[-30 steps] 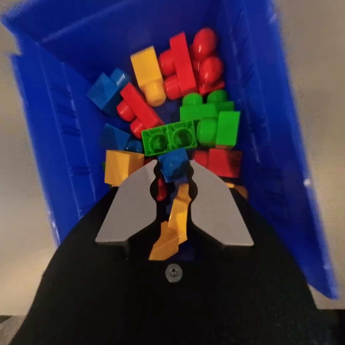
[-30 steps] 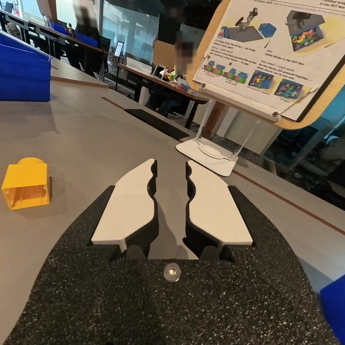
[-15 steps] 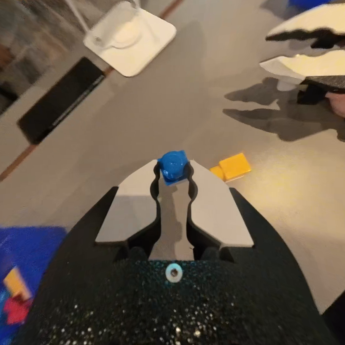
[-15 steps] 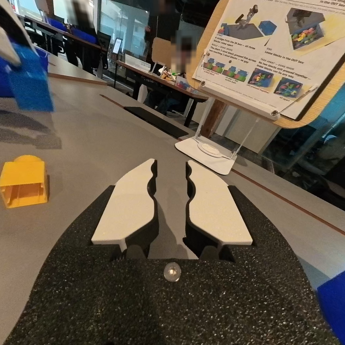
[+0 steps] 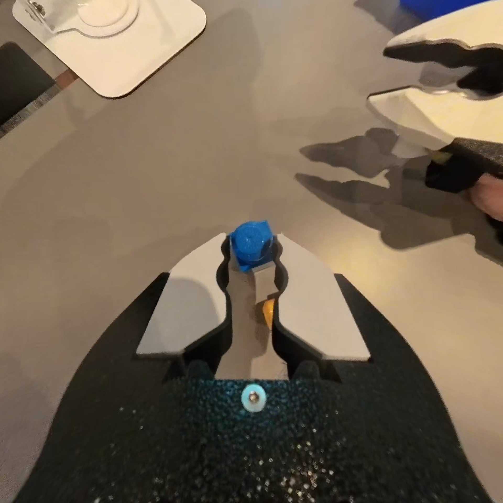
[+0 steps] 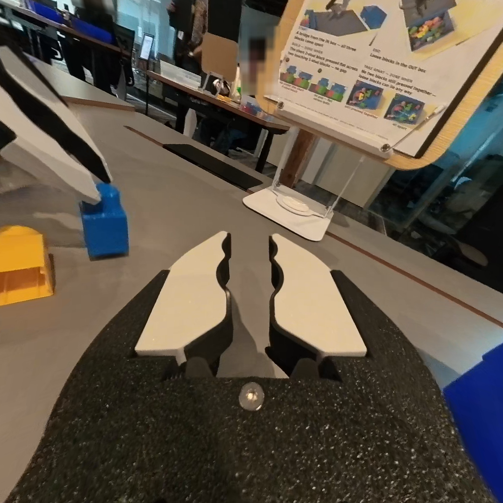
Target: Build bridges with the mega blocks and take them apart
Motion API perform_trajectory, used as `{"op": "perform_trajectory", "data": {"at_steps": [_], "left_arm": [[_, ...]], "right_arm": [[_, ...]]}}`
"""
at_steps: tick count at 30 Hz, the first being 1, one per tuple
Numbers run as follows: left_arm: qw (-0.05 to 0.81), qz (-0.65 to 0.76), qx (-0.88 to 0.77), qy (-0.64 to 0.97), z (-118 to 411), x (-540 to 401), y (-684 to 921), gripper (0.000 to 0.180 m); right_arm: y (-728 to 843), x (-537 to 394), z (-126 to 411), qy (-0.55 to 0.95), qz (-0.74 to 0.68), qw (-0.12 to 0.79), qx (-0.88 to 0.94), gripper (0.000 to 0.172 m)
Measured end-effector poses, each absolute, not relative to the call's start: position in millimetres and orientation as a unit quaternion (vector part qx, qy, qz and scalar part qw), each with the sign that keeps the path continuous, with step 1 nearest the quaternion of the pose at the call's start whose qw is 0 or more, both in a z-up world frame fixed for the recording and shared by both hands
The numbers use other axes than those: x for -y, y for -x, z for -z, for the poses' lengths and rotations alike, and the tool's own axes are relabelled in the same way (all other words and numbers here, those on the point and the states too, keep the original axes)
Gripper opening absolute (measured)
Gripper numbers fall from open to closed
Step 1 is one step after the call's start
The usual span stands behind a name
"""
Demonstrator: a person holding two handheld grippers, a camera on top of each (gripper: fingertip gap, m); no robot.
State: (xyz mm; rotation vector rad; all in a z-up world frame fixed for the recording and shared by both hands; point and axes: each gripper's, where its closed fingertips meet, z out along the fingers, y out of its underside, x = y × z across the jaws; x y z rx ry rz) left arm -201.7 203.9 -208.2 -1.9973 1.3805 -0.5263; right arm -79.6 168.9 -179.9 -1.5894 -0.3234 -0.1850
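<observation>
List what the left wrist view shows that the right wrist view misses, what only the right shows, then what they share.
Only the left wrist view: a hand gripping the right gripper, and the blue block's round stud end-on.

Only the right wrist view: the illustrated instruction board, background desks, and the whole yellow one-stud plastic block.

Both: the grey table, the white stand base, and the blue one-stud plastic block clamped in the left gripper jaws.
</observation>
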Motion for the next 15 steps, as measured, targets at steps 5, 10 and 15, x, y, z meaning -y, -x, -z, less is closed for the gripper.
{"op": "perform_trajectory", "data": {"at_steps": [5, 10, 15], "left_arm": [[0.348, 0.193, -0.533, 0.747, 206, -200, 207, 0.063], [0.425, 0.196, -0.503, 0.726, 155, -202, 254, 0.052], [0.484, 0.151, -0.444, 0.738, 97, -226, 351, 0.045]], "right_arm": [[79, -168, 181, 0.715, 0.065, 0.682, 0.137, 0.021], [81, -169, 180, 0.714, 0.060, 0.683, 0.142, 0.021], [81, -169, 179, 0.713, 0.054, 0.686, 0.135, 0.021]]}}
